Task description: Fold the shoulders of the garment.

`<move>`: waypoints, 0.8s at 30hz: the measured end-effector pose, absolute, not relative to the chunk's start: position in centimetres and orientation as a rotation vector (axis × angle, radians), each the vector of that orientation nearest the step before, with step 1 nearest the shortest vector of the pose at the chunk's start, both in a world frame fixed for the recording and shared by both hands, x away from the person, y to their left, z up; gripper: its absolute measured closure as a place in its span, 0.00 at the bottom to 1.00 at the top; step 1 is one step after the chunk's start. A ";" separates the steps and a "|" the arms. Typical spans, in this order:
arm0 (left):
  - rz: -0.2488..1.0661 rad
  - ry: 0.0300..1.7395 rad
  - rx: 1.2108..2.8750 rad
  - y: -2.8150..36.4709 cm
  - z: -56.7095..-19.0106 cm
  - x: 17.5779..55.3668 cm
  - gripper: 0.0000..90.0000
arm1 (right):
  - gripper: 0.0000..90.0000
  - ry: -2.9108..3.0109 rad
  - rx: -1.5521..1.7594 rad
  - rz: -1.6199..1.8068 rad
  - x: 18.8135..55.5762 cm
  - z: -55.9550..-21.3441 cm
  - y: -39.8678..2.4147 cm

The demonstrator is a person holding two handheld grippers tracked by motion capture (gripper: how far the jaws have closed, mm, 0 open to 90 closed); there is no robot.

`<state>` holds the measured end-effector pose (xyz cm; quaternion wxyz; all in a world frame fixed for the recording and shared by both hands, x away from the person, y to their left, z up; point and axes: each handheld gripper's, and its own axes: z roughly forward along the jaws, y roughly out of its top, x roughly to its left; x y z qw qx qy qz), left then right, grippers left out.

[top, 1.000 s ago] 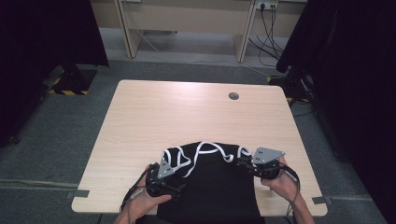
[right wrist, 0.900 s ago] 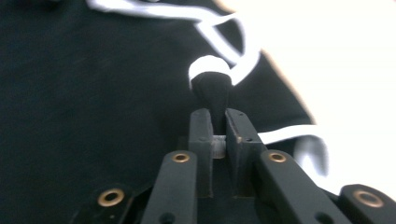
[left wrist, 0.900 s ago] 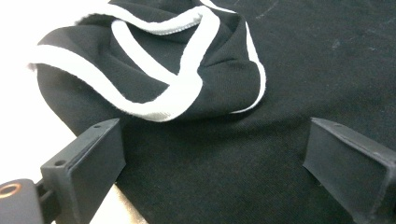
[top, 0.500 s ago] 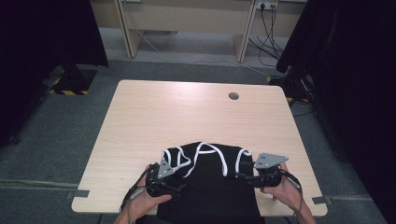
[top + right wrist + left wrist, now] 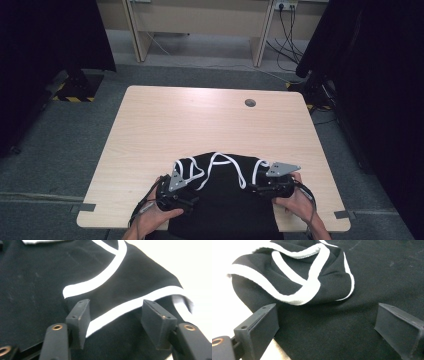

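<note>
Black garment (image 5: 225, 200) with white trim (image 5: 117, 308): right gripper (image 5: 117, 315) has just let go of it. A second ago its jaws were pinched on the right edge of the cloth; they have been opening since and now stand about half apart. In the right gripper view the white-trimmed edge lies between the jaws, with neither pad pressing on it, so this reads as released, not held.

Left gripper (image 5: 327, 322): jaws wide, set over flat black cloth just short of the bunched, trimmed fold (image 5: 294, 277). Nothing pinched. It sits where it sat a second ago.

Outward: in the high view both grippers ( (image 5: 175, 192) left, (image 5: 272, 186) right) rest at the near corners of the garment, one hand behind each. The right edge looks drawn out a little further right than in the earlier frames, and the trim loops sit flatter.

Garment lies on the near edge of the wooden table (image 5: 200, 125), centred, lower part hanging off toward the person. The top is still rumpled.

My read: one spreading pull on the right side is done. Likely next is a fresh grip to flatten the bunched left part. The top is not yet laid flat.
</note>
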<state>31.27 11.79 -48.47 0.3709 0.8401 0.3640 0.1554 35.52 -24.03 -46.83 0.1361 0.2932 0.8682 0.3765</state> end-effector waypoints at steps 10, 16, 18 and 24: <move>0.365 0.929 2.132 12.2 -48.4 31.3 0.05 | 0.37 2.485 1.013 1.114 33.1 -47.3 -26.3; 0.395 0.887 2.146 12.5 -48.4 30.5 0.06 | 0.36 2.464 0.982 1.078 32.3 -47.7 -26.6; 0.382 0.871 2.169 12.5 -48.5 30.1 0.06 | 0.36 2.459 0.981 1.064 32.3 -47.7 -26.4; 0.363 0.885 2.168 12.6 -48.5 30.5 0.06 | 0.34 2.453 0.996 1.051 32.8 -47.7 -26.2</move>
